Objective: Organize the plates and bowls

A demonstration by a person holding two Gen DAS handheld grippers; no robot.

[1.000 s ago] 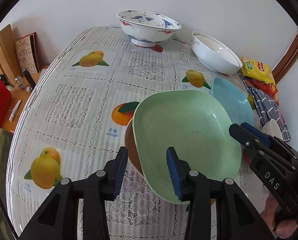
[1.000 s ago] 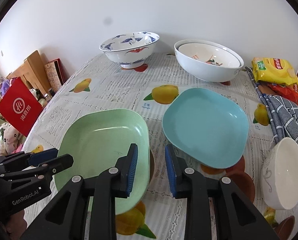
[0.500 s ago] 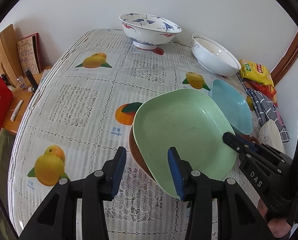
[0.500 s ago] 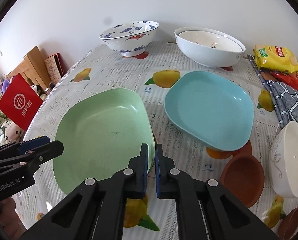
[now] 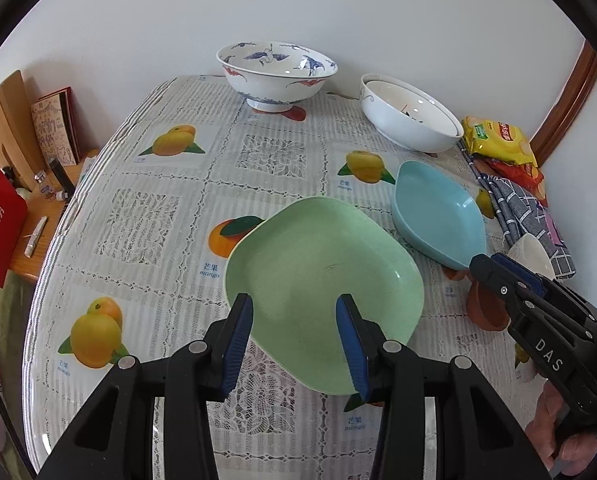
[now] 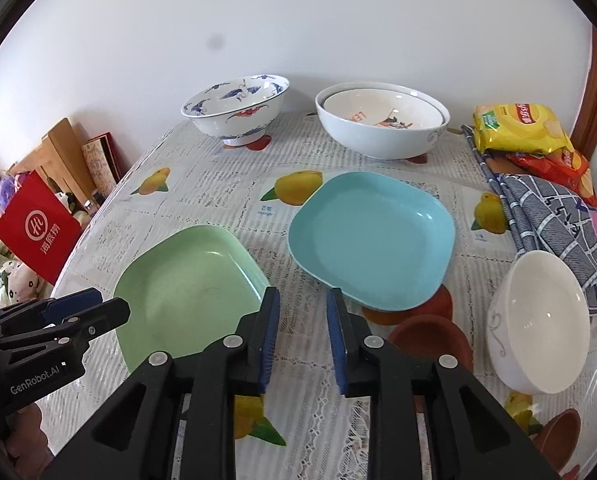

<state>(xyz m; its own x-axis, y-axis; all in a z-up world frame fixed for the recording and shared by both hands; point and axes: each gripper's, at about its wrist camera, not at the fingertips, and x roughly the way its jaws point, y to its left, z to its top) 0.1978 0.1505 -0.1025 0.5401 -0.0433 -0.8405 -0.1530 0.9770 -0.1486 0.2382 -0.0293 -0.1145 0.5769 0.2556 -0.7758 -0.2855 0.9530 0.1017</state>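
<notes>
A green square plate (image 5: pixel 322 280) lies on the tablecloth, also in the right wrist view (image 6: pixel 186 292). A blue square plate (image 6: pixel 372 238) rests tilted on a brown bowl (image 6: pixel 430 338) to its right, also in the left wrist view (image 5: pixel 438 216). My left gripper (image 5: pixel 294 340) is open and empty, its fingers just above the green plate's near edge. My right gripper (image 6: pixel 302 334) is open and empty between the two plates. A small white bowl (image 6: pixel 538 324) leans at the right.
A blue-patterned footed bowl (image 6: pixel 236 110) and two nested white bowls (image 6: pixel 380 120) stand at the table's back. Snack bags (image 6: pixel 518 128) and a checked cloth (image 6: pixel 554 216) lie at the right edge. A red bag (image 6: pixel 38 228) stands off the left side.
My right gripper shut, then opened again and drew back. The brown bowl seen under the green plate no longer shows there. Both grippers pulled back and up.
</notes>
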